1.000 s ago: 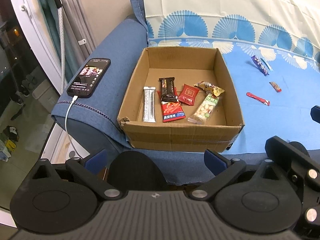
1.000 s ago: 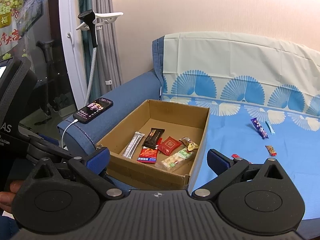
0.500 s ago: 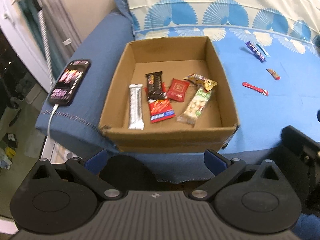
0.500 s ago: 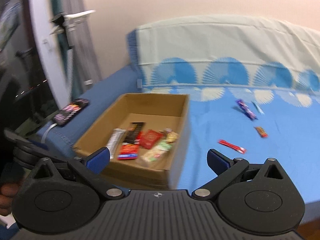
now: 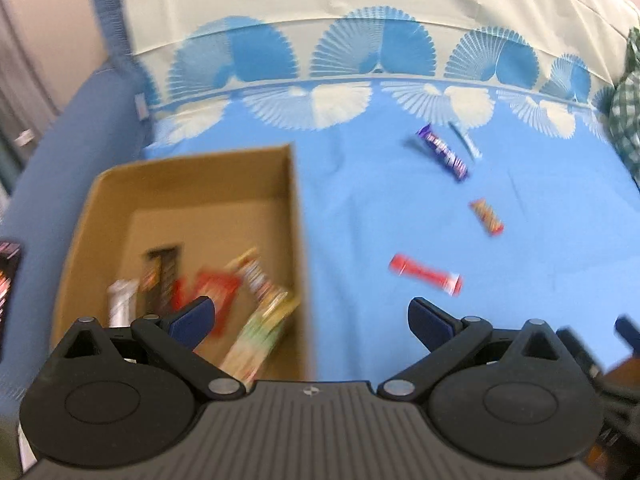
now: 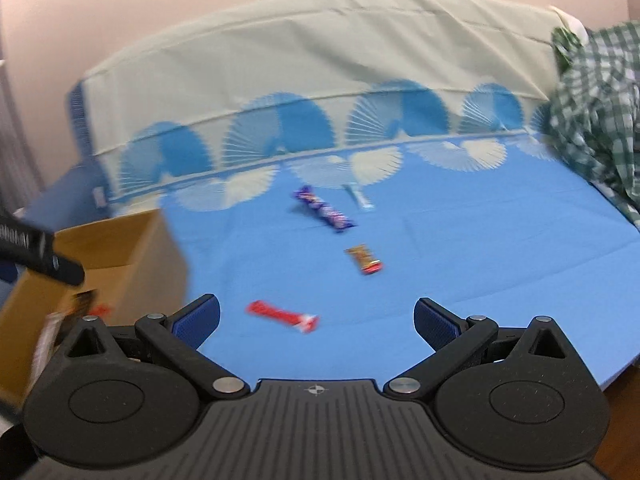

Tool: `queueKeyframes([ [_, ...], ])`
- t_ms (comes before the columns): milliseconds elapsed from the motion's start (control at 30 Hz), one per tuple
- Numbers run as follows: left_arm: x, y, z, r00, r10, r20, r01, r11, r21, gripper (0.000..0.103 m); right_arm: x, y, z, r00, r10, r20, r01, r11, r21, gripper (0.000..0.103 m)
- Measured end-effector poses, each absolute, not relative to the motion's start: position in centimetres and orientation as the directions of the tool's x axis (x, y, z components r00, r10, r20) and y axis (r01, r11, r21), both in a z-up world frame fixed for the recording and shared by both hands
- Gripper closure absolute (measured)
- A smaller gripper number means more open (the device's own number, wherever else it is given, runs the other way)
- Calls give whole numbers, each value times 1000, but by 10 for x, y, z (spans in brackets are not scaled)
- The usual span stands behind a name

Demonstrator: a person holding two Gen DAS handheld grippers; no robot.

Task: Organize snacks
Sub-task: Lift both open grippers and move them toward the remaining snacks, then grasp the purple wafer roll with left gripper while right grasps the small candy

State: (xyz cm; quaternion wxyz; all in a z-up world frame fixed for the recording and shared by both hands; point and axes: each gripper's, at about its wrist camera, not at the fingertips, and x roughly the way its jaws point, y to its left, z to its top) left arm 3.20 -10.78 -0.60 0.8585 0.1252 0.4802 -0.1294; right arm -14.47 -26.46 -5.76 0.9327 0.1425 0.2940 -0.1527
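Note:
A cardboard box point(image 5: 296, 216) sits on the sofa's left side and holds several snack packets point(image 5: 260, 320). It also shows at the left edge of the right wrist view point(image 6: 132, 240). On the blue cover lie a red bar point(image 5: 426, 274) point(image 6: 282, 316), an orange packet point(image 5: 486, 216) point(image 6: 364, 259), a purple bar point(image 5: 442, 152) point(image 6: 324, 208) and a thin pale blue stick point(image 5: 466, 142) point(image 6: 358, 196). My left gripper point(image 5: 310, 316) is open and empty over the box's right wall. My right gripper point(image 6: 316, 316) is open and empty just short of the red bar.
A phone point(image 5: 8, 280) lies on the sofa's left armrest. A green checked cloth point(image 6: 596, 112) is heaped at the sofa's right end. The sofa's front edge point(image 6: 616, 372) drops off at lower right. Both views are motion-blurred.
Both grippers have swung right and forward, from facing the box to facing the loose snacks on the blue cover. Both stay open and empty.

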Motion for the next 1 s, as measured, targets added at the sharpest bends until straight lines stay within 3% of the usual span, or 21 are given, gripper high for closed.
queueKeyframes([
  [300,179,-242,-97,424,-174,-889,319,947,-33,0,-23,-361,-158,702,-235,-672,456,874,170,1],
  [533,263,-305,-176,359,-211,-909,275,955,-114,0,64,-393,-237,668,-191,-719,356,931,83,0],
  [600,279,-316,-191,351,-231,-908,263,954,-141,0,66,-387,-244,732,-230,-641,302,953,3,0],
  [667,290,-323,-202,336,-238,-911,253,955,-156,0,67,-390,-248,751,-209,-626,284,958,22,0],
  [733,294,-324,-206,343,-250,-905,240,955,-173,5,67,-390,-249,756,-204,-622,281,959,28,1],
  [767,293,-323,-205,356,-252,-900,237,956,-174,18,66,-389,-249,757,-206,-620,280,960,24,3],
  [800,291,-323,-203,381,-239,-893,238,959,-155,44,64,-386,-248,762,-208,-613,276,961,17,20],
  [833,290,-323,-200,393,-233,-889,251,958,-140,71,60,-384,-246,774,-205,-599,265,964,13,56],
  [867,291,-323,-199,380,-244,-892,269,952,-145,78,56,-381,-244,786,-193,-588,241,970,4,74],
  [900,293,-321,-197,359,-254,-898,273,949,-159,83,56,-376,-243,783,-207,-586,241,970,-21,83],
  [1000,287,-316,-186,364,-254,-896,304,942,-143,86,53,-370,-240,768,-237,-595,263,964,-44,83],
])
